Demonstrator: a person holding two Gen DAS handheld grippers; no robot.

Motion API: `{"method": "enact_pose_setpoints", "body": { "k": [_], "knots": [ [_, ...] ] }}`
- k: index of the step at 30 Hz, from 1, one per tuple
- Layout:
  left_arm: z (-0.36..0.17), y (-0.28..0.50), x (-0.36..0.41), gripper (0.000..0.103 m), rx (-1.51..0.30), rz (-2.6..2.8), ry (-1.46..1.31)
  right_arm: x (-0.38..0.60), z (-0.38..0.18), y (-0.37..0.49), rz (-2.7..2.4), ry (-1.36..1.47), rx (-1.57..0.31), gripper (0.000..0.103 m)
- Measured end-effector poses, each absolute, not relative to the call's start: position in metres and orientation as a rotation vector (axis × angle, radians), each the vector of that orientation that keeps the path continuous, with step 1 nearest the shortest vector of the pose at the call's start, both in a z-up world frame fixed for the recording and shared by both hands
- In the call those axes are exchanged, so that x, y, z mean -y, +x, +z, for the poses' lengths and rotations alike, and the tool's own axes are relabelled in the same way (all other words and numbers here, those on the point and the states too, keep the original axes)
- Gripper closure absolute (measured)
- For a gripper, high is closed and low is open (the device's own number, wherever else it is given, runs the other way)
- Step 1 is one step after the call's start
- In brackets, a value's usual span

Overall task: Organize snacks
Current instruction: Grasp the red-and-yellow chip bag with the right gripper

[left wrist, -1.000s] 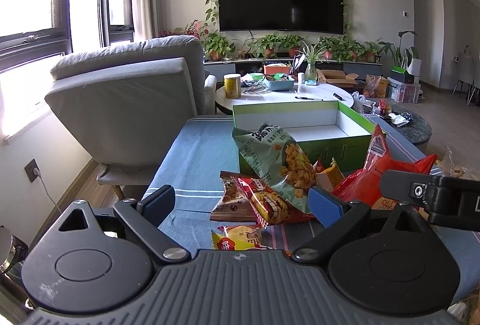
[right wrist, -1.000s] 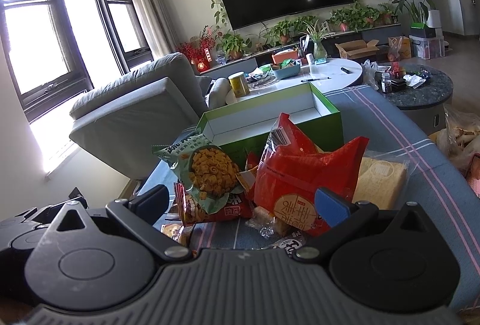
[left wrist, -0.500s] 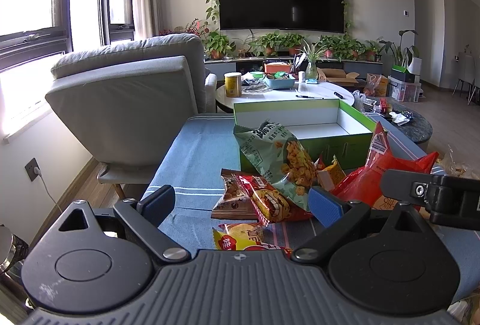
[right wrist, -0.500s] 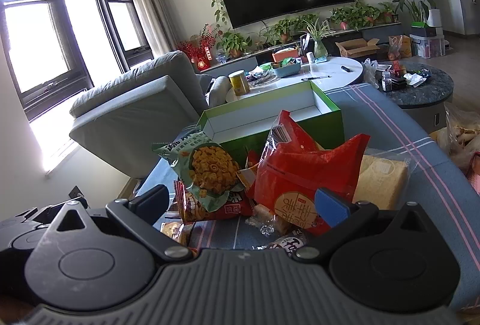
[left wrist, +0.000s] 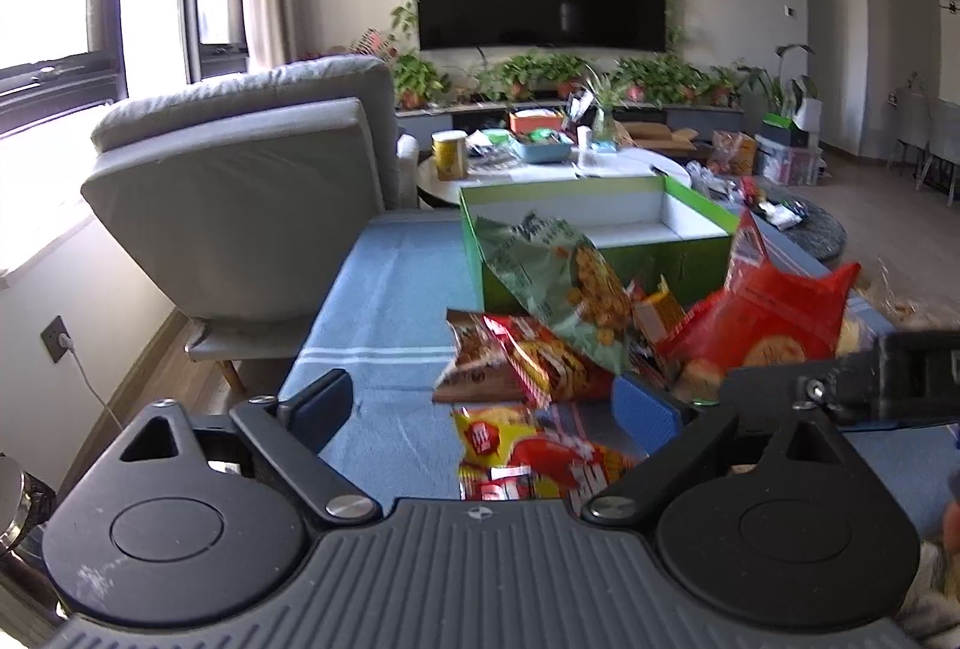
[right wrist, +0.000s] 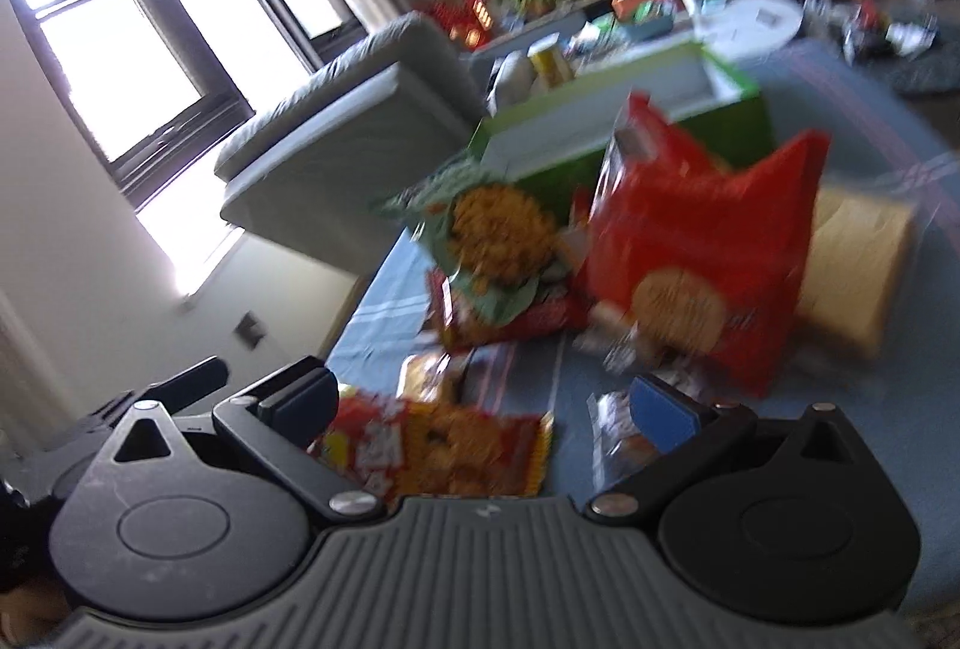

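My left gripper (left wrist: 489,400) jaws are closing, nothing pinched yet, over the flat yellow-and-red foil snack packet (left wrist: 528,454) just below them, and the slippery foil could squirt out sideways.

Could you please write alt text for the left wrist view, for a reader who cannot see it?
The left gripper, jaws closing with nothing pressed between them, points at a pile of snack bags: a yellow-and-red bag nearest, a green bag and a big red bag behind. Beyond stands an open green box on the blue cloth.
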State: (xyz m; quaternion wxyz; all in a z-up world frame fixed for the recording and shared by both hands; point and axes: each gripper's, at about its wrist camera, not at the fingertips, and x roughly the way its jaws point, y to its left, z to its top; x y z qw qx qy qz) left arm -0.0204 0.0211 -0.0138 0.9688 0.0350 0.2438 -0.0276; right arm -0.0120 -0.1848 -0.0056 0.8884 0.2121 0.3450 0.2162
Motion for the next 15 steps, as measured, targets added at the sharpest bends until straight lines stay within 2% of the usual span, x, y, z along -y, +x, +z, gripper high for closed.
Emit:
{"method": "enact_pose_setpoints", "body": {
  "k": [4, 7, 12, 15],
  "knots": [
    [-0.021, -0.022, -0.022, 0.021, -0.53, -0.086, 0.09, 0.184, -0.017, -0.007, 0.486, 0.529, -0.812, 0.016],
    [-0.028, -0.022, -0.022, 0.032, -0.555, -0.104, 0.108, 0.182, -0.023, -0.005, 0.497, 0.555, -0.866, 0.016],
    [-0.041, -0.02, -0.026, 0.065, -0.596, -0.126, 0.122, 0.178, -0.034, 0.0, 0.499, 0.577, -0.933, 0.016],
    [-0.048, -0.018, -0.036, 0.068, -0.62, -0.111, 0.103, 0.171, -0.04, 0.002, 0.502, 0.574, -0.963, 0.016]
  ]
}}
